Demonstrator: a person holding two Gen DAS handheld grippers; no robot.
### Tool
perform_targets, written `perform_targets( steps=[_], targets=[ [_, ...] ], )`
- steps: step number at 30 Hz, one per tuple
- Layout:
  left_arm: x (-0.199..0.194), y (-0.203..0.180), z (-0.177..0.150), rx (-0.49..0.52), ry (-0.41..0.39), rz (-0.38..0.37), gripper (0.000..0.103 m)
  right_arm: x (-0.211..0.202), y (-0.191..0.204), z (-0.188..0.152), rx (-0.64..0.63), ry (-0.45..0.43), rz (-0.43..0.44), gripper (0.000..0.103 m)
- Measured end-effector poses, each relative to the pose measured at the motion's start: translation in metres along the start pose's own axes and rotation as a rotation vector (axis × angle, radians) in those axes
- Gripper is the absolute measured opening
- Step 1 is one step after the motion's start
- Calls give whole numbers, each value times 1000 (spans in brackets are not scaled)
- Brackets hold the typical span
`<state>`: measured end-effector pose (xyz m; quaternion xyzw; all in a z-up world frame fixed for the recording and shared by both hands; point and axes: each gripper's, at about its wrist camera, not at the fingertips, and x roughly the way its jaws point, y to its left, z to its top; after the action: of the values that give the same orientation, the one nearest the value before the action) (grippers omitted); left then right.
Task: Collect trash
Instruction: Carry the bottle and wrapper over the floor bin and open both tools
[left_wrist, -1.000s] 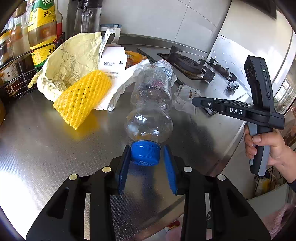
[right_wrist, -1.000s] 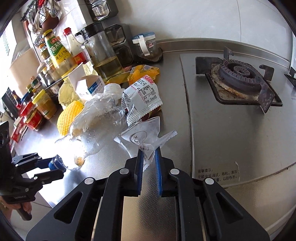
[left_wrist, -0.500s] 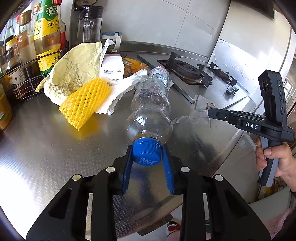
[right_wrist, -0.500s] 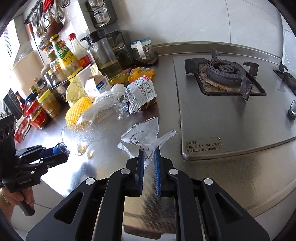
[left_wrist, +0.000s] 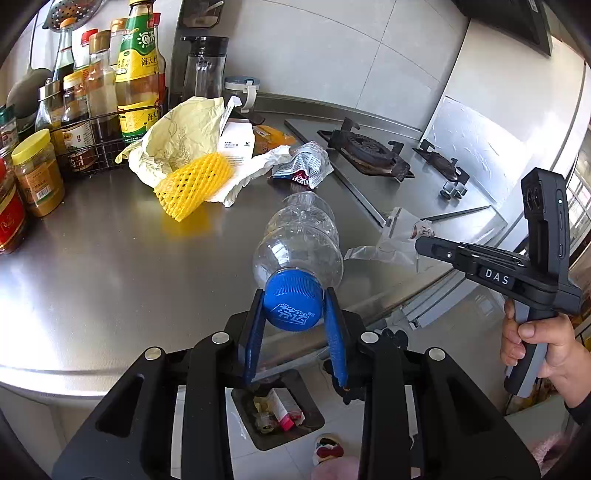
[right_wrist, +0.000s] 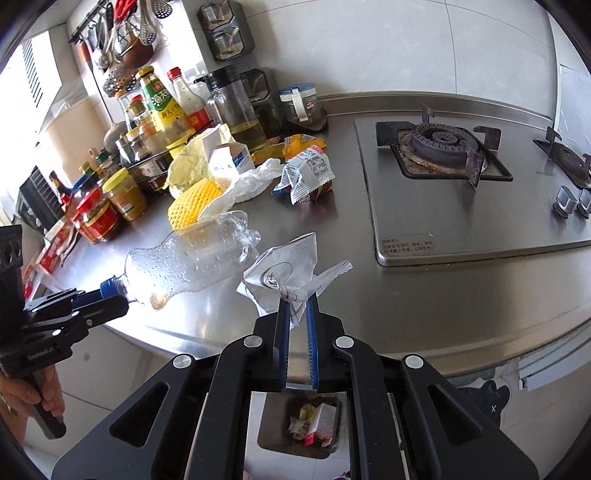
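My left gripper is shut on the blue cap of an empty clear plastic bottle and holds it lifted over the counter's front edge; the bottle also shows in the right wrist view. My right gripper is shut on a crumpled clear plastic wrapper, lifted above the counter edge; the wrapper also shows in the left wrist view. A trash bin with litter sits on the floor below both grippers and shows under the right gripper too.
On the steel counter lie a yellow foam net, yellow paper, a white carton and a snack packet. Sauce bottles and jars stand at the back left. A gas hob is at the right.
Both grippers have pulled back and up from the counter, carrying the bottle and the wrapper past the front edge. The bin on the floor has come into view.
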<state>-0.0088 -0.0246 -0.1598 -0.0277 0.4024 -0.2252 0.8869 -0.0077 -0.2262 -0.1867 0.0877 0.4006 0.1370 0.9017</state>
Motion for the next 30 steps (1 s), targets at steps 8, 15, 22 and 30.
perform_targets(
  steps=[8,15,22,30],
  targets=[
    [-34,-13,-23,-13,-26,4,29,-14,18,-16,-28,17,41,10],
    [-57,-21,-37,-18,-25,15,29,-33,31,-27,-48,13,71,10],
    [-81,-31,-52,-28,0,21,29,-52,35,-41,-58,56,65,10],
    [-81,-29,-91,-84,79,28,29,-31,26,-85,-65,216,44,10]
  ],
)
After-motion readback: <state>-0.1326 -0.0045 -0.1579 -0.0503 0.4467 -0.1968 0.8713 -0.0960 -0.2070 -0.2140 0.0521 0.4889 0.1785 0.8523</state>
